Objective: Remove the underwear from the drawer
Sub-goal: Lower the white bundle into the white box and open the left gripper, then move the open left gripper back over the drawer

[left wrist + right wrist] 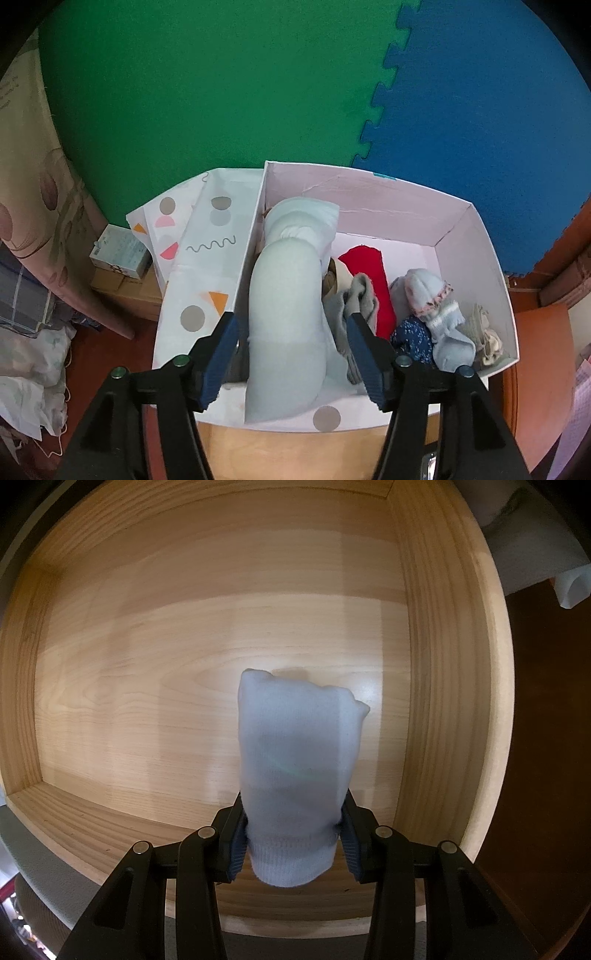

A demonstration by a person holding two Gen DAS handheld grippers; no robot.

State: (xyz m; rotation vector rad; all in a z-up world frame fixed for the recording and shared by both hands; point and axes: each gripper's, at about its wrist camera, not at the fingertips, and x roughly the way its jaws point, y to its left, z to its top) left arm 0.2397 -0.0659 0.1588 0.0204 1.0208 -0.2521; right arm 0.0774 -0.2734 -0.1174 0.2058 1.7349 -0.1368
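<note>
In the left wrist view a long pale blue-white garment [284,314] lies in a white box [369,177], draped over the box's front wall. My left gripper [291,321] straddles it, open, with a gap between each pad and the cloth. In the right wrist view my right gripper [293,799] points down into a wooden drawer [166,664]. It is shut on a folded pale blue garment [295,738] that hangs above the drawer's bare floor. Nothing else shows in the drawer.
The box also holds a red cloth [369,273], a grey sock [354,295], a pale blue sock with pink trim [424,291] and a blue floral piece [412,336]. A patterned lid [207,266] leans at its left. Green [203,92] and blue [480,110] foam mats lie beyond. Small cartons [118,254] stand at left.
</note>
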